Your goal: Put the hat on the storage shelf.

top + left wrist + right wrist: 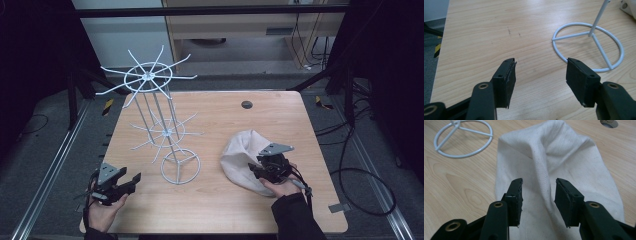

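Table (235, 210): light wood top, dark floor and black frame rails all around it.

Wire rack (160, 125): white, stands left of the middle of the table. Round ring base (587, 46) with three spokes, thin upright rods, and two wheels of prongs, a small one partway up and a bigger one on top. It looks a bit tilted toward the far left from above.

Cloth (240, 157): off-white fabric, kinda bunched up, lying flat on the right half of the table, just right of the rack's base but not touching it. In the right gripper view there's a raised fold (549, 152) running up the middle.

Left gripper (131, 181): held in the person's left hand (102, 207) near the front left edge. Jaws spread wide with nothing between them, just bare wood. It points toward the rack's base, which sits close ahead to its right.

Right gripper (538, 192): in the right hand (280, 187), sitting over the near edge of the cloth. Jaws are apart, one on each side of that fold, not pinching it as far as I can see.

Small dark round thing (246, 104): set in the tabletop near the far edge, well away from everything else.
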### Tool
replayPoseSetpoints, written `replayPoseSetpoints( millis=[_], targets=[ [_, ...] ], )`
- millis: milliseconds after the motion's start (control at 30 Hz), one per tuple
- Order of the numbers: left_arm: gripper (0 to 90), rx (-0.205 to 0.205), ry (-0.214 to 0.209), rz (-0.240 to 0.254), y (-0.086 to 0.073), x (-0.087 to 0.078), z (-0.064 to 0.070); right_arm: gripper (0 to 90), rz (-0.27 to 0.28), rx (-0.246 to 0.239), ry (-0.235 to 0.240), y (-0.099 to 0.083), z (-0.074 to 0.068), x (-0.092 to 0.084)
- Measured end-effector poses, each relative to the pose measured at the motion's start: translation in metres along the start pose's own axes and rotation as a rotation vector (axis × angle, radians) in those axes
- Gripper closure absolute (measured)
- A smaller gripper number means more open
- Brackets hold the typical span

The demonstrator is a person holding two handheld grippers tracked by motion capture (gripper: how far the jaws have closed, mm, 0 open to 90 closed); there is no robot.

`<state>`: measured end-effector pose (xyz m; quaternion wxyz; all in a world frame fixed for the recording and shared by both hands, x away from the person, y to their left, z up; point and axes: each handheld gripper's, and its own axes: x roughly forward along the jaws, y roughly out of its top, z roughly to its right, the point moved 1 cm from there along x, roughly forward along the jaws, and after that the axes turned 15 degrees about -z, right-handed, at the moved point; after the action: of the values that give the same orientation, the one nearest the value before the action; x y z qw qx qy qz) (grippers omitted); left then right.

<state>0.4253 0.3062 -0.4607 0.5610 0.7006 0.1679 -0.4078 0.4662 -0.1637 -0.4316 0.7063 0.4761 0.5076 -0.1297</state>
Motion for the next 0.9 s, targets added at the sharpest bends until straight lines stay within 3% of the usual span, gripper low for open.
replayPoseSetpoints(
  millis=[267,533,733,900],
  targets=[
    [40.9,-0.022,-0.004,-0.004,-0.004,0.005,-0.004,64.4,-0.035,-0.004,-0.019,0.001,-0.001,0.01],
    [41.5,-0.022,-0.001,-0.02,-0.005,0.009,-0.006,83.9,-0.044,0.003,-0.052,0.001,0.001,0.016],
    [41.8,-0.024,-0.005,-0.025,-0.005,0.009,-0.006,88.7,-0.014,0.009,-0.055,0.001,0.003,0.012],
    [41.9,-0.033,-0.002,-0.018,-0.006,0.008,-0.007,88.9,0.058,0.005,-0.027,0.002,0.004,-0.003]
  ],
)
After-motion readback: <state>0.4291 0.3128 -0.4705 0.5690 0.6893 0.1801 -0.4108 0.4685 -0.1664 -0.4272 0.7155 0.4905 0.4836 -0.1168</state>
